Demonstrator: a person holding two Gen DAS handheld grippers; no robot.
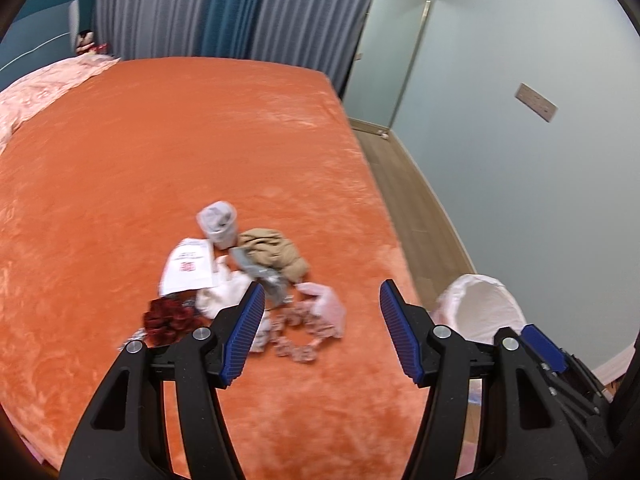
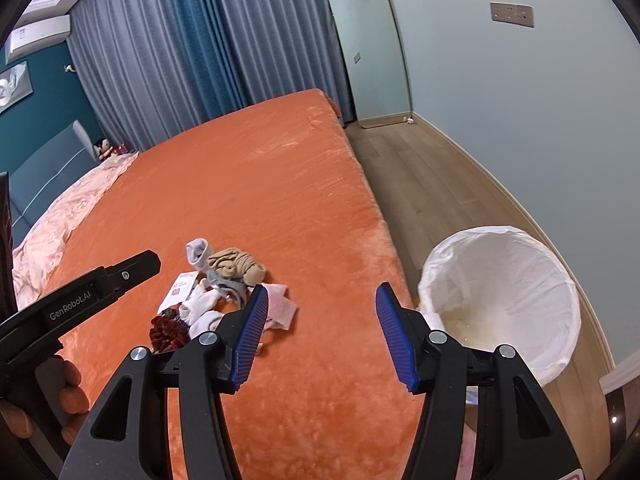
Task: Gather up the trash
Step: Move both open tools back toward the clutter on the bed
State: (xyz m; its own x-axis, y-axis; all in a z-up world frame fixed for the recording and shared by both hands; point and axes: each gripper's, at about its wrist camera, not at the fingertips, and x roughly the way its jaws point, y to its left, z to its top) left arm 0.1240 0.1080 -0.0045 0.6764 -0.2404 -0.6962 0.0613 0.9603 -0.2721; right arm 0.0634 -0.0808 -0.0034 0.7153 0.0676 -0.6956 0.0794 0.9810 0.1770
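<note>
Both grippers spread, empty: left gripper (image 1: 322, 328), right gripper (image 2: 322, 334). Approach step toward clutter pile (image 1: 244, 280) on bed (image 1: 160, 140). Next, likely: pinch paper slip (image 1: 188, 266), carry to lined bin (image 2: 500, 300).

The left tool (image 1: 322, 330) hung with its blue-padded fingers spread wide and empty; the right tool (image 2: 320, 336) was likewise agape, side by side with the left.
</note>
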